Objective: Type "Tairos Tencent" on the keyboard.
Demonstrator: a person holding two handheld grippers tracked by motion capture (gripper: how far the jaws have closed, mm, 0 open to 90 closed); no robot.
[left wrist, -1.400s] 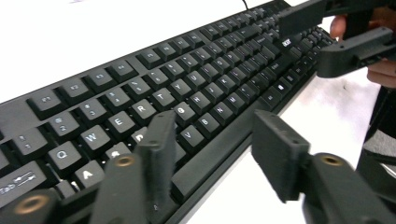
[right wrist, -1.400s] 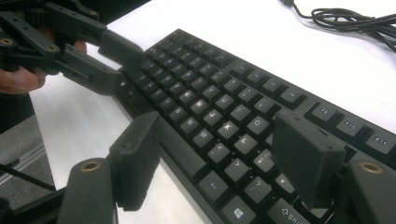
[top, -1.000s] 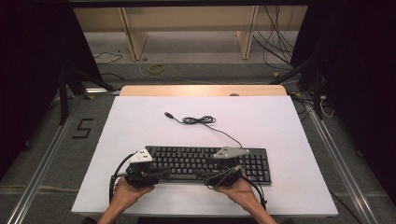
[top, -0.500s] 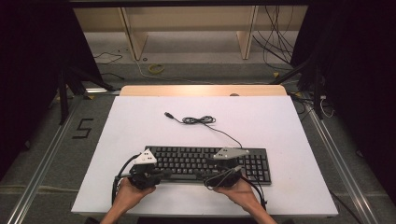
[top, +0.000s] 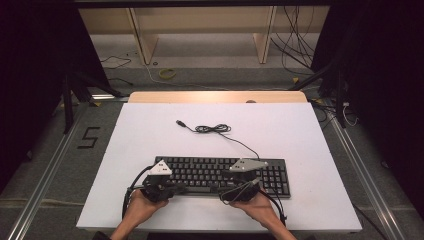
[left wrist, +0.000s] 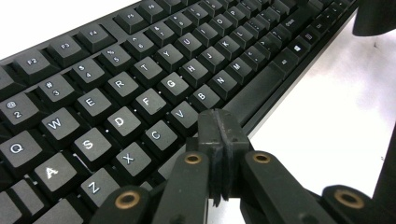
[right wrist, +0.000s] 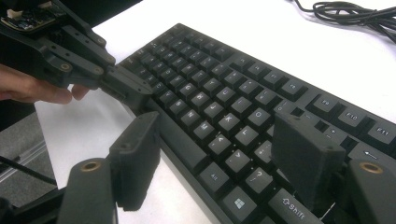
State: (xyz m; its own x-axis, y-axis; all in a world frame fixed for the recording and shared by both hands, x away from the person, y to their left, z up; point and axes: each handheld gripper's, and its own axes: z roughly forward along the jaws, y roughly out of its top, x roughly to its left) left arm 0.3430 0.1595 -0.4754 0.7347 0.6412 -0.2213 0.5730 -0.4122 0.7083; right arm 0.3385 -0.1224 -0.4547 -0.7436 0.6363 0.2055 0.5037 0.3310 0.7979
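The black keyboard (top: 220,175) lies flat on the near half of the white worktop (top: 300,135), its cable (top: 215,129) coiled behind it. Both tools are at its front edge. The left tool (left wrist: 218,140) has its jaws pressed together, with nothing between them, and its tip is just over the bottom key row, near the C and V keys. The right tool (right wrist: 224,163) stands wide, one jaw outside the front edge and the other over the keys near Shift. I judge the step is typing or pressing keys. The next move probably calls for lowering the closed tip straight on one key, without touching its neighbours.
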